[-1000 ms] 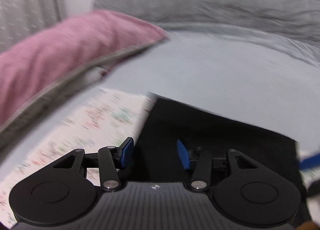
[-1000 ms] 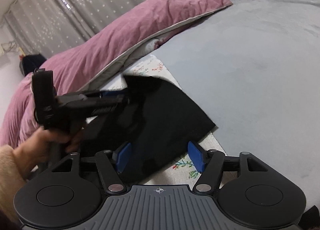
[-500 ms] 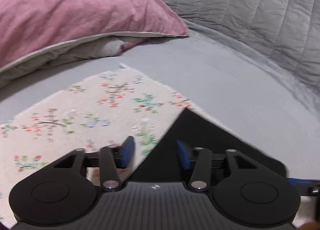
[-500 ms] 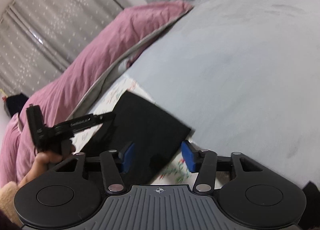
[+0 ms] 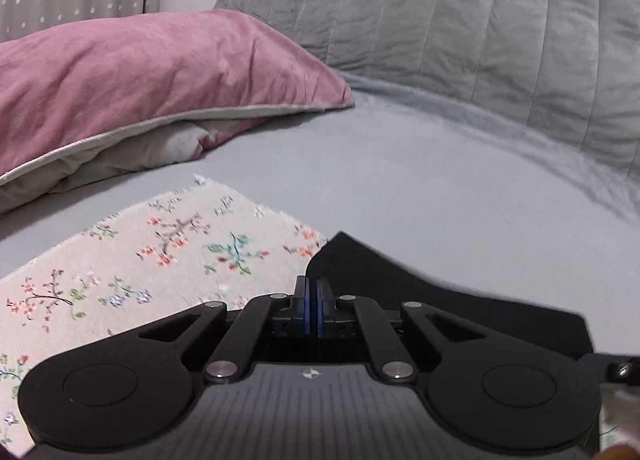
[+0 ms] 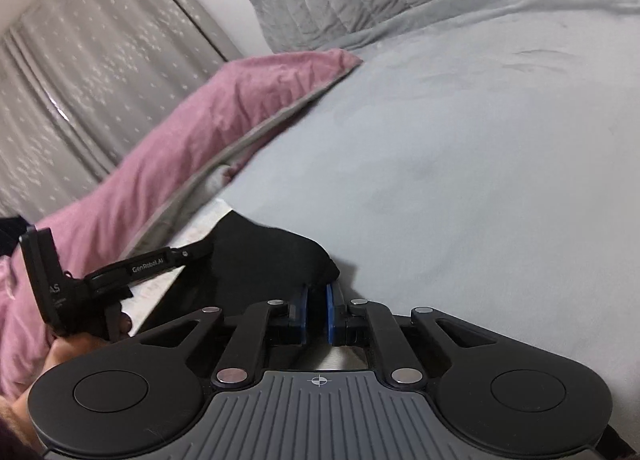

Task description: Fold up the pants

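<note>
Black pants [image 5: 400, 292] lie on a floral cloth [image 5: 160, 260] spread over a grey bed. In the left wrist view my left gripper [image 5: 312, 288] has its blue pads nearly together, still closing, with the raised left edge of the pants pinched between them. The right wrist view shows my right gripper [image 6: 316, 296] closing too, its pads squeezing a bunched corner of the pants [image 6: 260, 256]. Farther left there, the left gripper [image 6: 200, 250] reaches into the opposite edge, held by a person's hand [image 6: 80, 344].
A pink pillow [image 5: 140, 72] lies at the back left, over a grey one. A quilted grey headboard [image 5: 480, 20] runs along the back and right. Grey sheet [image 6: 460, 180] stretches ahead of the pants. Curtains [image 6: 80, 80] hang beyond the pillow.
Both grippers went from wide open to pinched on the pants' edges. The fabric at each grip now stands lifted and bunched. The left view swung toward the floral cloth.
</note>
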`<state>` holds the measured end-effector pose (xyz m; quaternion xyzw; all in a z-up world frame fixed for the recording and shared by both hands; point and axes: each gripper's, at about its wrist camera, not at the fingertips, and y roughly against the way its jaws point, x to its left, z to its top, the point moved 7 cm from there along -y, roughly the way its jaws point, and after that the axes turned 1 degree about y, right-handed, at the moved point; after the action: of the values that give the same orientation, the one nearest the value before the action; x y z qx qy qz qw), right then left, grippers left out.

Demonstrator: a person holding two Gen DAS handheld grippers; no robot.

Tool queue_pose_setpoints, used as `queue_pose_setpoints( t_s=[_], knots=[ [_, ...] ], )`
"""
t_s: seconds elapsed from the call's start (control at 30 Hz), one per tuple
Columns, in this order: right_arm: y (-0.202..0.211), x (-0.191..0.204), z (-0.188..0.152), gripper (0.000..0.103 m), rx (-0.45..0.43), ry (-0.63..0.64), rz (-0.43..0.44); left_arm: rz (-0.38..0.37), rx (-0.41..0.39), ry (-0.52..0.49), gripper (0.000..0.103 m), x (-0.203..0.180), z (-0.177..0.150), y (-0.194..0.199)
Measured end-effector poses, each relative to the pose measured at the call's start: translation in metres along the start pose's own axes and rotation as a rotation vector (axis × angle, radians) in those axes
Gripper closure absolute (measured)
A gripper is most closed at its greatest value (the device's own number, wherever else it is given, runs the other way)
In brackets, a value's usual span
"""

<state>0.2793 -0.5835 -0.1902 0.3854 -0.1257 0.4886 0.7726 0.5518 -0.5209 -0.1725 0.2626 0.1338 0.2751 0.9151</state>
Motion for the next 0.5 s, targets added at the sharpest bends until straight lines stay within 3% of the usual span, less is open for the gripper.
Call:
queue_pose_setpoints(
  t_s=[0.07, 0.13, 0.2, 0.3, 0.33, 0.37, 0.43, 0.5],
  knots=[
    [-0.001, 0.000, -0.001, 0.096, 0.003, 0.014, -0.019, 0.023, 0.002, 0.015, 0.074, 0.002, 0.001, -0.005],
    [-0.001, 0.000, -0.002, 0.096, 0.007, 0.032, -0.033, 0.056, 0.009, 0.028, 0.064, 0.003, 0.003, -0.005],
    [0.000, -0.001, -0.001, 0.091, 0.006, 0.028, -0.026, 0.117, 0.011, 0.043, 0.059, 0.006, 0.003, 0.006],
    [0.008, -0.005, 0.005, 0.075, -0.039, 0.045, -0.072, 0.144, 0.025, 0.125, 0.047, 0.008, 0.000, 0.031],
    [0.012, -0.007, 0.007, 0.065, -0.066, 0.054, -0.105, 0.157, 0.029, 0.141, 0.044, 0.008, -0.002, 0.043],
    [0.015, -0.009, 0.010, 0.048, -0.086, 0.067, -0.133, 0.164, 0.026, 0.151, 0.038, 0.007, -0.003, 0.057],
    [0.018, -0.011, 0.013, 0.032, -0.096, 0.079, -0.143, 0.167, 0.043, 0.156, 0.027, 0.002, -0.008, 0.089],
    [0.017, -0.011, 0.012, 0.032, -0.071, 0.097, -0.130, 0.154, 0.046, 0.152, 0.019, -0.002, -0.015, 0.122]
  ],
)
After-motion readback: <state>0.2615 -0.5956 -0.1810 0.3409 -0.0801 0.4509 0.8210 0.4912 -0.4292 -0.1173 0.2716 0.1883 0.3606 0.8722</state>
